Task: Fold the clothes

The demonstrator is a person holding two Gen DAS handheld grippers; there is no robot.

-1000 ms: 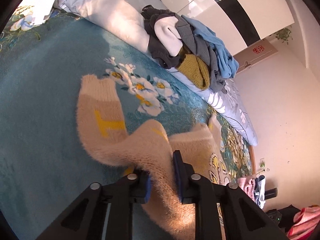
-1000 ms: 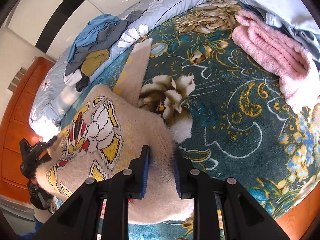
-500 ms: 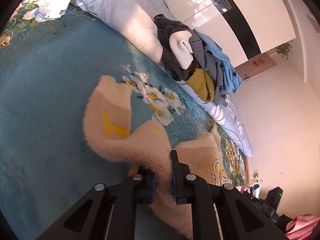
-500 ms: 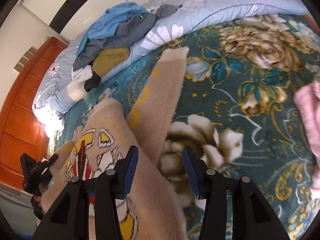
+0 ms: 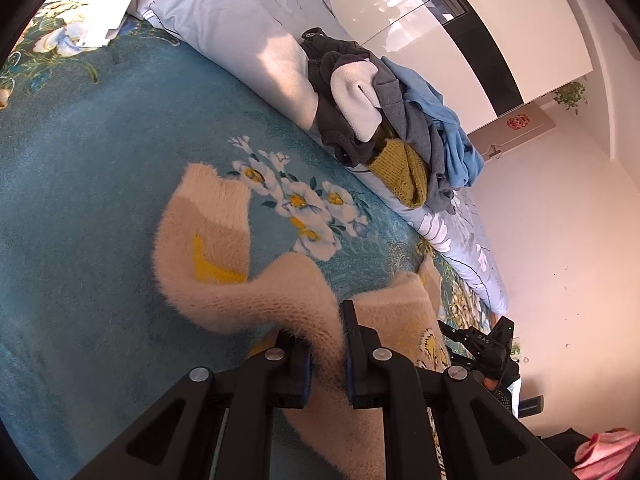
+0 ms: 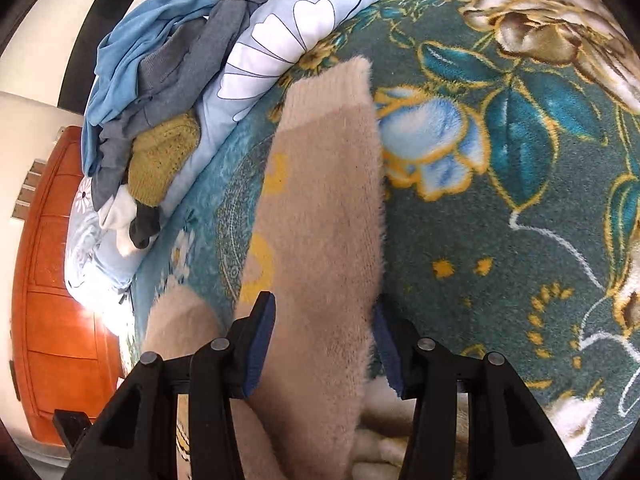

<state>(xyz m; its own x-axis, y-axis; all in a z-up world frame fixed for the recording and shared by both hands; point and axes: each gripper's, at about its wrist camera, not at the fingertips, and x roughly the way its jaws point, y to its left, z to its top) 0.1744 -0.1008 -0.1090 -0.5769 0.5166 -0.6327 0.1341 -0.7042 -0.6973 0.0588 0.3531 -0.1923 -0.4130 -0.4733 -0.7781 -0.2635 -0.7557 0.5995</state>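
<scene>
The sweater [image 5: 256,296], a fluffy beige knit with yellow markings, lies spread on the bed's teal floral blanket [image 5: 80,200], with one sleeve [image 5: 208,232] stretched toward the rolled pale-blue duvet [image 5: 248,44] along the bed's far edge. The left gripper [image 5: 325,354] has its fingers closed on a raised fold of the sweater, the fabric bunched between the blue pads and lifted off the blanket in a ridge that runs from the sleeve to the fingers. In the left wrist view the right gripper [image 5: 476,344] shows as a dark shape near the bed's right edge, beyond the sweater's body.

In the right wrist view the sweater's other sleeve [image 6: 324,208] lies flat on the blanket [image 6: 520,240], its cuff pointing toward the duvet [image 6: 288,36]. The right gripper [image 6: 326,344] hangs over this sleeve with its fingers opening; the sleeve runs between the pads, but they stand apart from it on either side and do not press on it.

On the duvet sits a heap of clothes [image 5: 384,120]: dark grey, white, mustard-yellow knit and light blue pieces piled together. A pink garment [image 5: 600,456] shows off the bed at the lower right corner of the left wrist view. A reddish wooden panel [image 6: 56,280] stands beyond the bed's left edge in the right wrist view.
</scene>
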